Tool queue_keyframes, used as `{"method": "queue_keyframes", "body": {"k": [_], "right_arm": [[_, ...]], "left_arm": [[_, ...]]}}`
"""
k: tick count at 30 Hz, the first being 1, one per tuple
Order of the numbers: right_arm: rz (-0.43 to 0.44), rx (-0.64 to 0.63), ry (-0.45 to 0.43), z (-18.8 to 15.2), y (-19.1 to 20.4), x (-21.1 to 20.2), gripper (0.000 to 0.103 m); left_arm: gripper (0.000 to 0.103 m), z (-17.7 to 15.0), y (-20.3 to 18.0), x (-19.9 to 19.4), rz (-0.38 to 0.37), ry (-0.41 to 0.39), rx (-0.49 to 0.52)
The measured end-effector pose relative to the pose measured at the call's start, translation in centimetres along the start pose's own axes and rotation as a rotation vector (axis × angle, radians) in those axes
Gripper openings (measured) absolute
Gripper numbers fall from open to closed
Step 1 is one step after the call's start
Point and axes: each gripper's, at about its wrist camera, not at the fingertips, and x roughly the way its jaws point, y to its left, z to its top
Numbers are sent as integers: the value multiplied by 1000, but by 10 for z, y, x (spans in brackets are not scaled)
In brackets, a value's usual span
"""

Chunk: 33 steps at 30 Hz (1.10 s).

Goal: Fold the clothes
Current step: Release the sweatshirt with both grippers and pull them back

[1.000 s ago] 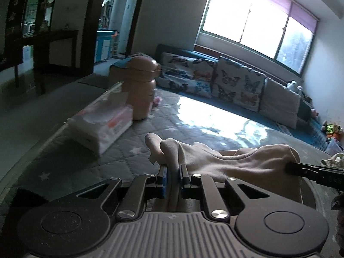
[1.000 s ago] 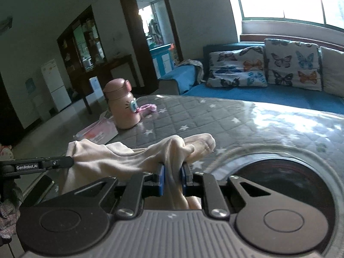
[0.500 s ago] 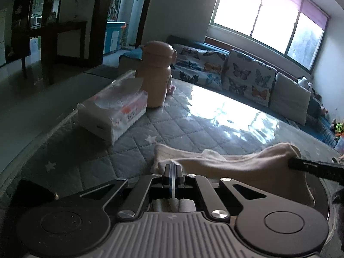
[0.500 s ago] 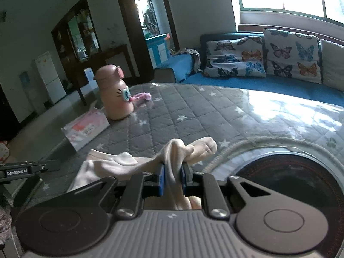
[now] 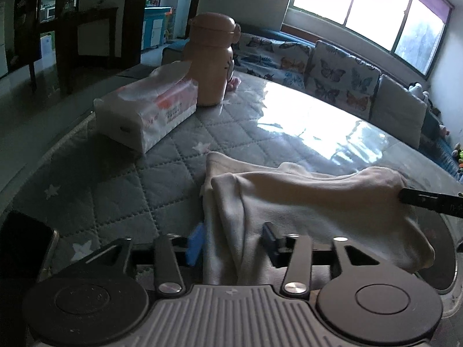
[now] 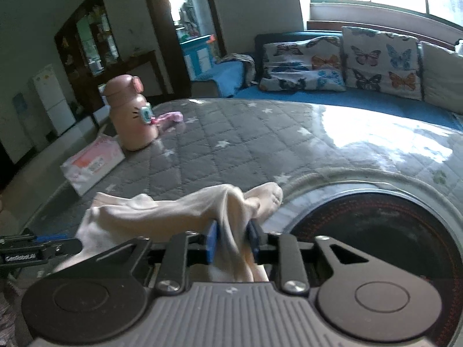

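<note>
Loosely, cream garment (image 5: 303, 199) between both opening hand-held grippers.

Cream garment (image 5: 303, 199) bunched on quilt

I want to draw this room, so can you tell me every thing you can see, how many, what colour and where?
Cloth: one, cream, on the quilted table, between both grippers' jaws.
Bottle: one, pink, far left of the table.
Tissue pack: one, white and pink, touching the bottle.
Table cover: one, grey with white stars.
Round black plate: one, set in the table, right.
Butterfly cushions: several, on the blue sofa.
Phone: one, dark, table's near left edge.
Left gripper: black, jaws just opening, cloth loose.
Right gripper: black, jaws just opening.
</note>
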Motion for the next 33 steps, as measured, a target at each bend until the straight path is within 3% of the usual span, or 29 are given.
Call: {"method": "queue_keyframes", "body": {"k": [4, 8, 15, 18, 33], "right_arm": [[-13, 3, -3, -1, -6, -3, 36], [1, -15, 11, -3, -7, -5, 44], [38, -81, 38, -13, 4, -13, 63], [54, -100, 38, -18, 10, -18, 76], [99, -164, 48, -47, 29, -38, 91]], "left_arm": [[60, 0, -4, 2, 10, -1, 11], [82, -1, -10, 1, 19, -4, 32], [103, -6, -19, -8, 28, -18, 53], [103, -7, -20, -12, 31, -18, 51], [103, -29, -19, -27, 23, -11, 23]]}}
